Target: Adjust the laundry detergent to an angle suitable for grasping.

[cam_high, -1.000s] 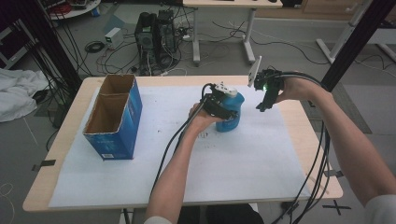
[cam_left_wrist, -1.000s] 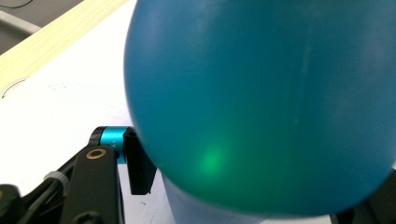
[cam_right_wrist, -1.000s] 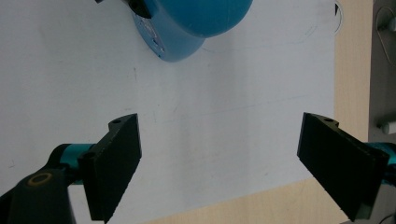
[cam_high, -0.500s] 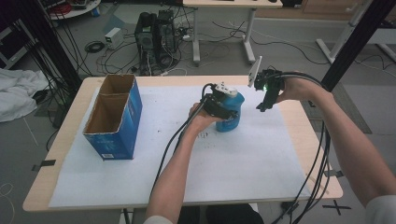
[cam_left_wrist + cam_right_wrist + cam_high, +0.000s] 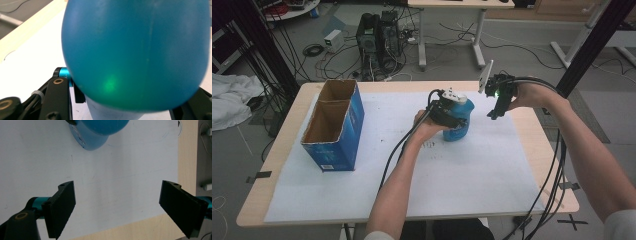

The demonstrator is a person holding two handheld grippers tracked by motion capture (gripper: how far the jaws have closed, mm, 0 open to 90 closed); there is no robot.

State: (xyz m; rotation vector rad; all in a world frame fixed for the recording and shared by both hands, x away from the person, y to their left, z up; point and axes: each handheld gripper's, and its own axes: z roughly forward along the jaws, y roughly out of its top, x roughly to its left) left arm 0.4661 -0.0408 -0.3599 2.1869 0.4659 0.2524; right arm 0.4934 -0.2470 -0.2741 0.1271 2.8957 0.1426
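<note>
The blue jug [image 5: 459, 121] stands on the desk [image 5: 522, 145], well right of the cardboard box [image 5: 334, 125]. Left gripper [image 5: 452, 112] fingers have just closed & squeeze it. Right gripper [image 5: 494, 112] is just right of it, fingers wide, w/ nothing inside. The round jug could slip out if lifted fast.

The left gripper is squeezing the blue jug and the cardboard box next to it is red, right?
Not quite. The left gripper does squeeze the blue jug, but the cardboard box is blue outside, not red. The high view shows it.
</note>
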